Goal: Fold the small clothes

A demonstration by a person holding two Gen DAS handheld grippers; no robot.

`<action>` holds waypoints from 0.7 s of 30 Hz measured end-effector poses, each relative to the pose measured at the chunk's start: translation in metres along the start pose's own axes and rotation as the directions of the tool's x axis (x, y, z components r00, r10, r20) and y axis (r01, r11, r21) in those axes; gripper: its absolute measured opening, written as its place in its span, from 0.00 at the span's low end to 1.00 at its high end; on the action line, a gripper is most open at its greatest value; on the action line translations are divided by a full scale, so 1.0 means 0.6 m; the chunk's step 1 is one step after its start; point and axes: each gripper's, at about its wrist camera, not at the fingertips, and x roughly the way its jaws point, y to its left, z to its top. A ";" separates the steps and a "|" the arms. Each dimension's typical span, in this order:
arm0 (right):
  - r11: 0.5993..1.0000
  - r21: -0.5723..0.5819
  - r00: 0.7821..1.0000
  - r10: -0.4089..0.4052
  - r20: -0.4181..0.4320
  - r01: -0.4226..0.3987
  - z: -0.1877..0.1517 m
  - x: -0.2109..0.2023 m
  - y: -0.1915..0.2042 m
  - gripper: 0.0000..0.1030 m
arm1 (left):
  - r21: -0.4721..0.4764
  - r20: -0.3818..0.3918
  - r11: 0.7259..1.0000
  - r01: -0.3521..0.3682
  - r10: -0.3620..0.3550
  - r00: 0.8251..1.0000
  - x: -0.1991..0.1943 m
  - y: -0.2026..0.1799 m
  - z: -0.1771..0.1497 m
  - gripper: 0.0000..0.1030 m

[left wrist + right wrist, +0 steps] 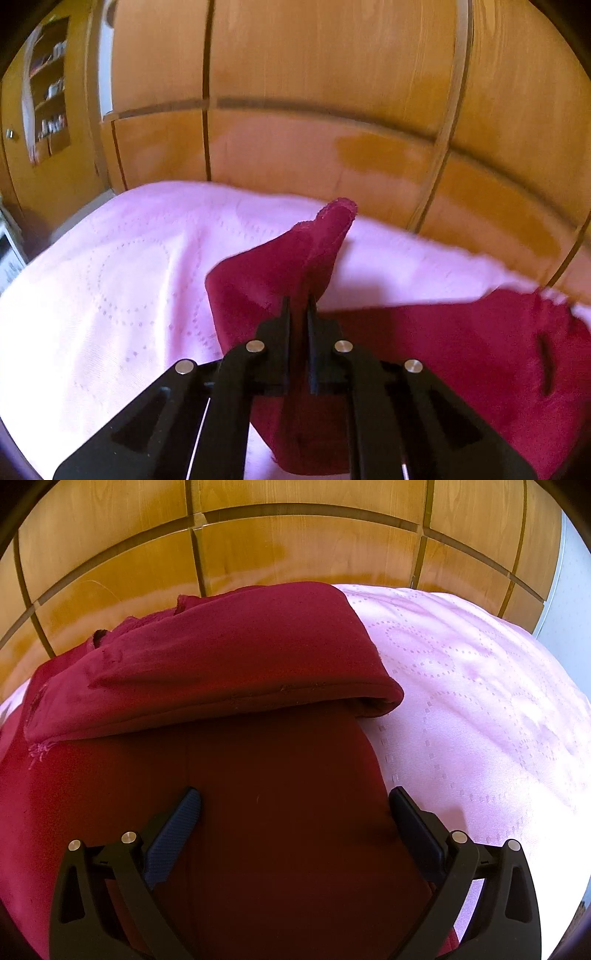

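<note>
A dark red garment (461, 350) lies on a pink patterned bedspread (110, 280). My left gripper (298, 301) is shut on a corner of it, and the pinched cloth rises in a peak above the fingertips. In the right wrist view the same red garment (229, 657) has its far part folded over in a thick roll across the near layer. My right gripper (294, 794) stands open just over the flat near layer, one finger to each side, with nothing pinched. Whether its fingers touch the cloth I cannot tell.
Wooden wardrobe doors (332, 74) stand close behind the bed's far edge. An open shelf with small items (50, 85) is at the far left. Bare bedspread (480, 686) stretches to the right of the garment, with a pale wall (569, 590) beyond.
</note>
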 end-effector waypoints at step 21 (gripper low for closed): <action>1.000 0.011 1.000 0.015 0.005 -0.015 0.003 0.004 0.002 0.97 | 0.078 -0.045 0.839 0.539 -0.537 0.842 -0.136 -0.397 -0.064 0.06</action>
